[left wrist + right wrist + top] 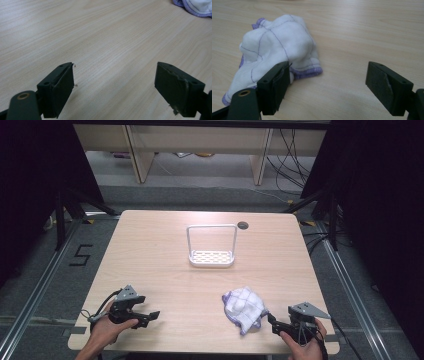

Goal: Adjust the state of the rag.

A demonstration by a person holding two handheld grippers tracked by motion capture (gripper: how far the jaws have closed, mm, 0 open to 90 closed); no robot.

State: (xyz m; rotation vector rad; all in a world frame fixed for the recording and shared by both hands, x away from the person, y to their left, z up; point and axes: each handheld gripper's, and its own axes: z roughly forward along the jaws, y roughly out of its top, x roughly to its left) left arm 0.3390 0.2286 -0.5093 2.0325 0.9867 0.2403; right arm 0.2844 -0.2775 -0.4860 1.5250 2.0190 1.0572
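— Looking at the right gripper [274,321] first: its two black jaws stand wide apart with nothing between them. The left gripper [150,315] is the same — jaws apart, bare wood under it.

— Where is the cloth?

— The white cloth [243,308] with the purple edge lies in a crumpled heap on the table [165,270], near the front edge, on the right side. In the right gripper view the cloth [279,52] sits just past the left jaw, very close, maybe touching it; I cannot tell for sure. The left gripper is well apart from it.

— So how much is done?

— I think almost nothing yet. The cloth is not picked up, and no one holds it. Grabbing it and moving it is all left to do.

— Anything else around?

— A white wire rack [211,246] stands farther back in the middle, and a small dark hole [243,225] is just behind it. Nothing stands between the grippers and the cloth.
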